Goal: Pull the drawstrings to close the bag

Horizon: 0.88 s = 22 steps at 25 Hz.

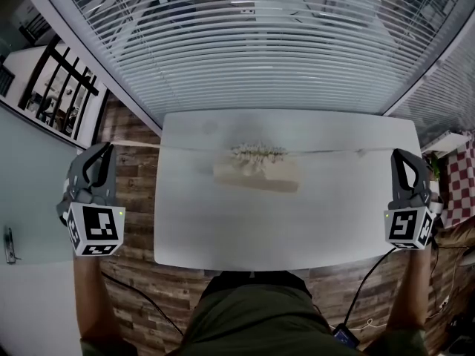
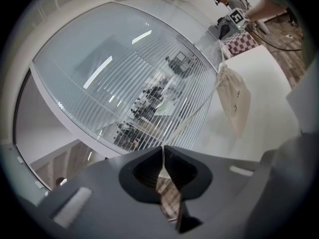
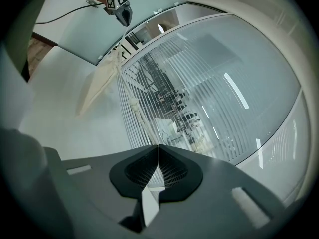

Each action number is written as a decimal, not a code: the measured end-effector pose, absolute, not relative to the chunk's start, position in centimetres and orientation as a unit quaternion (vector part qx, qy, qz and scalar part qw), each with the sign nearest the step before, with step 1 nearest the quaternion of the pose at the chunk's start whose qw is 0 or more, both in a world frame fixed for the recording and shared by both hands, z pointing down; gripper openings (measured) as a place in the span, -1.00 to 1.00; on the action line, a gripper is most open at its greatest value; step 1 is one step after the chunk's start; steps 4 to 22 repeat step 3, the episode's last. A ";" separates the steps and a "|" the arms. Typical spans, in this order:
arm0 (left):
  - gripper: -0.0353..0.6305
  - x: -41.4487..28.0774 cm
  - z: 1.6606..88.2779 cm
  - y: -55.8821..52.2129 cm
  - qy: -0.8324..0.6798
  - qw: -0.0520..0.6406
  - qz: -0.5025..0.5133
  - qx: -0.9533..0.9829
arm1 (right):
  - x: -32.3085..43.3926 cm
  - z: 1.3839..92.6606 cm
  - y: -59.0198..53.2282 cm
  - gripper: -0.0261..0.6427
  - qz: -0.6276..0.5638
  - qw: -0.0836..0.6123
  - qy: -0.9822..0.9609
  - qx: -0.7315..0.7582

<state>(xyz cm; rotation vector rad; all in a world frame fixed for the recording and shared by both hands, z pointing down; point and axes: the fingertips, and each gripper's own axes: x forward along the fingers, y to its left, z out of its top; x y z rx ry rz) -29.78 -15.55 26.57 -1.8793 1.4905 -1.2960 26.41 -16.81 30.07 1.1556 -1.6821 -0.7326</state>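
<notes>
Fingers (image 2: pixel 144 169) of the left gripper (image 2: pixel 163 148) are pressed together on the left drawstring (image 1: pixel 141 144). The right gripper (image 3: pixel 158 146) is likewise clamped narrow on the right drawstring (image 1: pixel 334 151), which carries a small knot partway along. Both cords run taut in a nearly straight line from the grippers, held beyond the two ends of the counter (image 1: pixel 223 228), in to the drawstring bag (image 1: pixel 256 172). The bag is cream cloth and lies flat near the counter's middle, a little toward the window blinds (image 1: pixel 252 35). Its mouth is bunched into tight ruffles along the far edge.
</notes>
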 end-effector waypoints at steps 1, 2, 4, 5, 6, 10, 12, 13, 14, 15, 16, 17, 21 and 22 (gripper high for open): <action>-0.84 -29.7 26.7 -15.5 0.534 0.206 -0.466 -0.675 | 26.5 30.2 -16.8 -0.87 -0.298 0.468 -0.686 0.471; -0.84 -29.7 26.8 -15.5 0.534 0.205 -0.466 -0.675 | 26.6 30.3 -16.8 -0.87 -0.297 0.468 -0.686 0.471; -0.84 -29.6 27.0 -15.5 0.533 0.205 -0.467 -0.675 | 26.7 30.4 -16.8 -0.87 -0.297 0.468 -0.686 0.471; -0.84 -29.6 27.0 -15.5 0.533 0.205 -0.467 -0.675 | 26.7 30.4 -16.8 -0.87 -0.297 0.468 -0.686 0.471; -0.84 -29.6 27.0 -15.5 0.533 0.205 -0.467 -0.675 | 26.7 30.4 -16.8 -0.87 -0.297 0.468 -0.686 0.471; -0.84 -29.6 27.0 -15.5 0.533 0.205 -0.467 -0.675 | 26.7 30.4 -16.8 -0.87 -0.297 0.468 -0.686 0.471; -0.84 -29.6 27.0 -15.5 0.533 0.205 -0.467 -0.675 | 26.7 30.4 -16.8 -0.87 -0.297 0.468 -0.686 0.471; -0.84 -29.6 27.0 -15.5 0.533 0.205 -0.467 -0.675 | 26.7 30.4 -16.8 -0.87 -0.297 0.468 -0.686 0.471; -0.84 -29.6 27.0 -15.5 0.533 0.205 -0.467 -0.675 | 26.7 30.4 -16.8 -0.87 -0.297 0.468 -0.686 0.471; -0.84 -29.6 27.0 -15.5 0.533 0.205 -0.467 -0.675 | 26.7 30.4 -16.8 -0.87 -0.297 0.468 -0.686 0.471; -0.84 -29.6 27.0 -15.5 0.533 0.205 -0.467 -0.675 | 26.7 30.4 -16.8 -0.87 -0.297 0.468 -0.686 0.471; -0.84 -29.6 27.0 -15.5 0.533 0.205 -0.467 -0.675 | 26.7 30.4 -16.8 -0.87 -0.297 0.468 -0.686 0.471; -0.84 -29.6 27.0 -15.5 0.533 0.205 -0.467 -0.675 | 26.7 30.4 -16.8 -0.87 -0.297 0.468 -0.686 0.471; -0.84 -29.6 27.0 -15.5 0.533 0.205 -0.467 -0.675 | 26.7 30.4 -16.8 -0.87 -0.297 0.468 -0.686 0.471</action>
